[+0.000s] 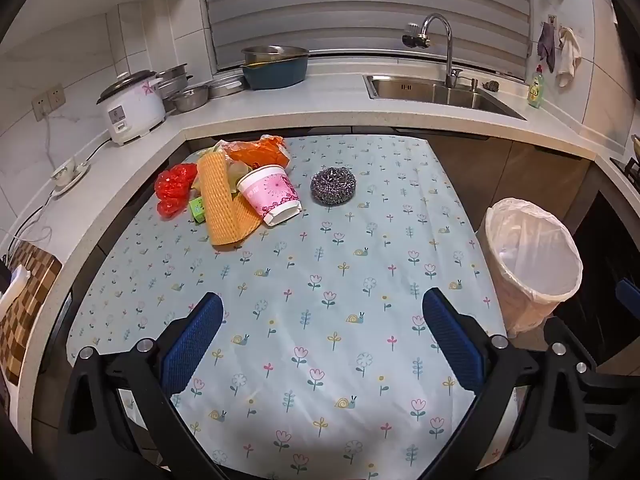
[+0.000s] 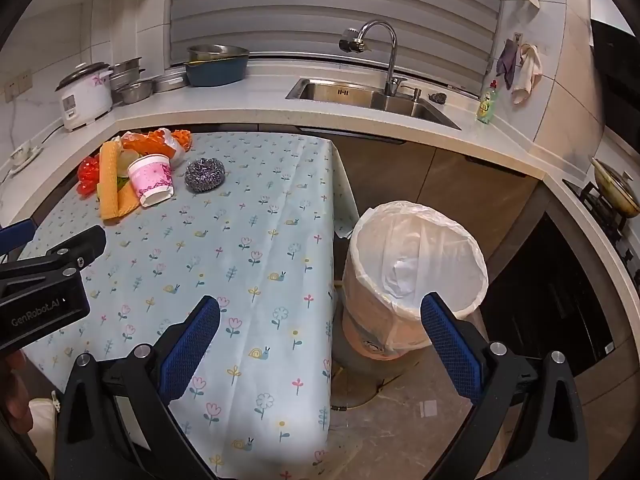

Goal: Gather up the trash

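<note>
Two grippers are being held above a table (image 1: pixel 320 264) covered in a pale flowered cloth, both angled downward. The left gripper (image 1: pixel 322 316) is being kept with its blue fingers (image 1: pixel 192 344) wide apart, nothing between them, over the near middle of the cloth. The right gripper (image 2: pixel 320 316) is likewise being held spread wide and empty, over the table's right edge, with one finger (image 2: pixel 450 344) seen in front of the bin (image 2: pixel 416 264).

Trash is being left piled at the far left corner of the table: a pink and white paper cup (image 1: pixel 270 194) lying tipped on its side, a folded yellow waffle cloth (image 1: pixel 222 204) touching it, a crumpled red plastic bag (image 1: pixel 174 190), an orange wrapper (image 1: pixel 260 152) behind, and a small green packet (image 1: pixel 197 209). A steel scourer (image 1: pixel 333 185) is sitting alone just right of the cup.

The bin is standing on the floor beside the table's right edge, lined with a white bag; nothing but the liner is being shown inside. A sink (image 1: pixel 432 88) is set into the counter beyond.
</note>
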`<action>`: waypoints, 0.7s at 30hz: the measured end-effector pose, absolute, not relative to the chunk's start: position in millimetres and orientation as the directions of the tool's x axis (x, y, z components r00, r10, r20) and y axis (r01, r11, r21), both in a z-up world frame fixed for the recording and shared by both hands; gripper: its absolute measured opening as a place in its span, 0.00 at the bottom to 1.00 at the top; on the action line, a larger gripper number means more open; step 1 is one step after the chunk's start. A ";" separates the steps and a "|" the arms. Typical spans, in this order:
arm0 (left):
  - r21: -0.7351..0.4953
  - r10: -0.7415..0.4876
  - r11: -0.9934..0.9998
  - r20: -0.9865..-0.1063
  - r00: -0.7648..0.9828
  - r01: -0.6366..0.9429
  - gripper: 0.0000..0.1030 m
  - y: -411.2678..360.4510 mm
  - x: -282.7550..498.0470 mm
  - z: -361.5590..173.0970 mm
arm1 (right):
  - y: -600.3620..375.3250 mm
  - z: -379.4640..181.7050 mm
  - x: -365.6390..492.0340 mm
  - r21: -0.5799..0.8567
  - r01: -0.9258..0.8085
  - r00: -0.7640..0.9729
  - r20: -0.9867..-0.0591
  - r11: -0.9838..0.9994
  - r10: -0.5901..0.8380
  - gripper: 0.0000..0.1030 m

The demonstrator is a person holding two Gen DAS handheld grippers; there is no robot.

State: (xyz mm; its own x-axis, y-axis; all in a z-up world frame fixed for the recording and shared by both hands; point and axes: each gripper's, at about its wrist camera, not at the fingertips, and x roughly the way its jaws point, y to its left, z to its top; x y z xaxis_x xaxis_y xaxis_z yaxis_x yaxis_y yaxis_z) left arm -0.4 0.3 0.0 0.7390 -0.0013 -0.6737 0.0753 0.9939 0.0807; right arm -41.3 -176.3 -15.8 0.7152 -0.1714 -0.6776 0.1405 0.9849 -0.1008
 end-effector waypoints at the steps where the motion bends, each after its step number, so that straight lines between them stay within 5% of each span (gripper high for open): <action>1: 0.080 -0.002 0.994 -0.674 0.739 0.075 0.93 0.4 -1.0 -0.1 | -175.7 -15.7 -41.0 -0.115 0.141 0.712 -0.678 0.983 -0.181 0.93; 21: 0.062 -0.008 0.996 -0.693 0.721 0.070 0.93 -0.6 2.6 -3.4 | -173.2 -17.0 -34.5 -0.114 0.130 0.713 -0.680 0.985 -0.173 0.94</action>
State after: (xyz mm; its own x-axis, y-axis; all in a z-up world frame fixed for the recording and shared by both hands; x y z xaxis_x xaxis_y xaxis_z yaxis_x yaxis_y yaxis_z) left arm 2.6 -0.6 -3.4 0.7210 -0.0076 -0.6929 0.0702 0.9956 0.0621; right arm -34.5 -173.2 -17.0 0.7129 -0.1727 -0.6797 0.1299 0.9849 -0.1141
